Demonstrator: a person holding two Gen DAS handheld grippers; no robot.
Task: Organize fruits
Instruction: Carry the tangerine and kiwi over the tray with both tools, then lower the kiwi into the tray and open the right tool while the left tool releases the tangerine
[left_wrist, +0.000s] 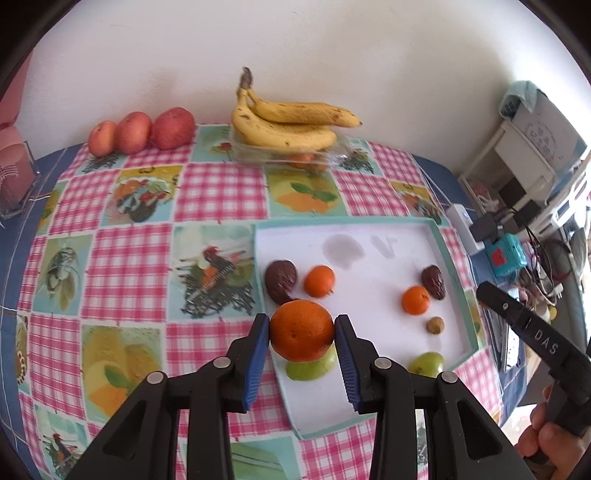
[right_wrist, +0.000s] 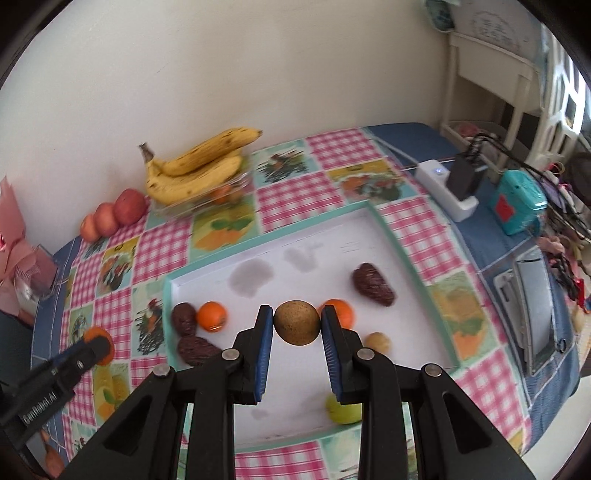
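Two hand-held grippers lift fruit above a shallow white tray (left_wrist: 458, 258) on a checked tablecloth (left_wrist: 218, 192). The left gripper (left_wrist: 302, 332) pinches a large orange (left_wrist: 301, 329) between its blue pads, over the tray's near left corner; the right gripper (right_wrist: 297, 325) pinches a round brown fruit (right_wrist: 297, 322) above the tray's middle. Under them a green fruit (right_wrist: 343, 411) lies near the front rim. Farther in, two small oranges (left_wrist: 319, 281) and dark brown fruits (left_wrist: 280, 280) rest apart on the tray floor. At the wall, bananas (left_wrist: 291, 123) lie across a clear container, with three red apples (left_wrist: 142, 131) in a row to their left
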